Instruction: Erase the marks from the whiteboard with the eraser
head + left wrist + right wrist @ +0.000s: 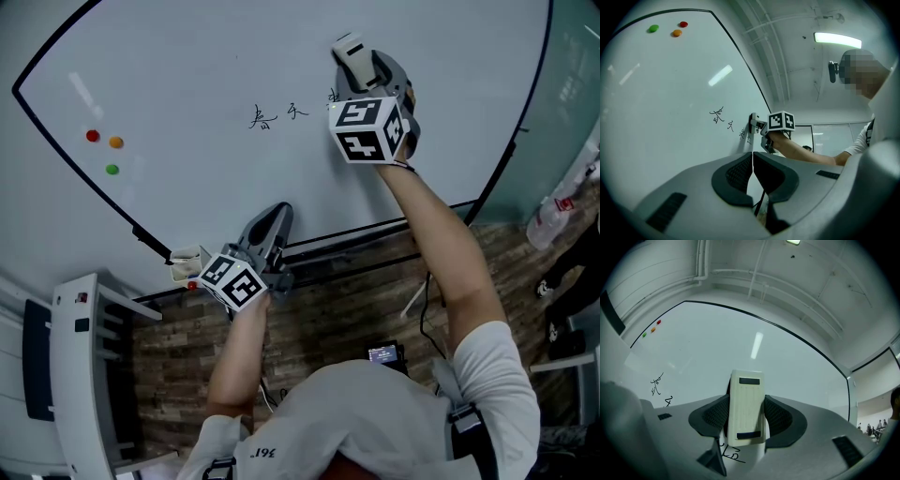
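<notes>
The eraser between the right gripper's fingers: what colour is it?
The rectangular eraser is cream with two black strips; clearest in the right gripper view.

Whiteboard (pixel 187 56) with marks (pixel 278 116), three magnets (pixel 115 142)

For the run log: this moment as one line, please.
right claw: shut on eraser at marks on whiteboard | left claw: shut, empty | marks: visible

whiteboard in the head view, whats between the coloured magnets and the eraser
Black handwritten marks, close beside the eraser. From the magnets up to those marks the whiteboard is bare. The head view shows this.
</notes>
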A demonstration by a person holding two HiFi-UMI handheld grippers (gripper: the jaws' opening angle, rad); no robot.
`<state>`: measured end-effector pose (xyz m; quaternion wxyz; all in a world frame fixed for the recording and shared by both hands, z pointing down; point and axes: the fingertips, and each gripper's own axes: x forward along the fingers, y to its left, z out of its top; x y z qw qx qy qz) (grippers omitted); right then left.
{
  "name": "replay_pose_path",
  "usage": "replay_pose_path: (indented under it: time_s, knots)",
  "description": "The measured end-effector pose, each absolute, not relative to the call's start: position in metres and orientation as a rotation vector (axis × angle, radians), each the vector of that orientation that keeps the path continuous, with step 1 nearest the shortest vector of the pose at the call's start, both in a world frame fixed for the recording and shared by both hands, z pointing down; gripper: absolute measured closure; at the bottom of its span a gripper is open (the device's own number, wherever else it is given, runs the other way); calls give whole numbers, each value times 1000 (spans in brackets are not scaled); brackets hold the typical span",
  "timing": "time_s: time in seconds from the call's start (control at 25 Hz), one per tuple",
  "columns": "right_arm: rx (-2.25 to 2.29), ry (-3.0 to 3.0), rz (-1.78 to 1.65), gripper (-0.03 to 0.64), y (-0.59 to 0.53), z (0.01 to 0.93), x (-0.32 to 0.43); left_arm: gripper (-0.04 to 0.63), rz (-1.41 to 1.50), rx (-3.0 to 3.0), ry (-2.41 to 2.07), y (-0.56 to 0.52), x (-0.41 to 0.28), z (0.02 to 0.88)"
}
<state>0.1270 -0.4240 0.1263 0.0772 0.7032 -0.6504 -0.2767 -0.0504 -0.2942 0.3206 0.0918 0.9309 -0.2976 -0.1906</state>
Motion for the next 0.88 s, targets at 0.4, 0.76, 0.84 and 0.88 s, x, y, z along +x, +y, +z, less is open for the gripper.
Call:
replay_pose_path:
  time_s: [0.4, 0.76, 0.84, 0.88]
  knots:
    - [2143, -1900, -799, 365, -430, 128, 172, 583, -554, 2764, -870, -300, -27, 322]
    - [2173, -1841, -770, 365, -432, 131, 203, 583, -538, 2764, -863, -297, -22, 326]
    - [2190, -1827, -756, 365, -431, 131, 210, 583, -535, 2753, -875, -297, -25, 327]
    - [2202, -1825, -745, 365, -430, 132, 213, 583, -534, 2749, -880, -296, -27, 327]
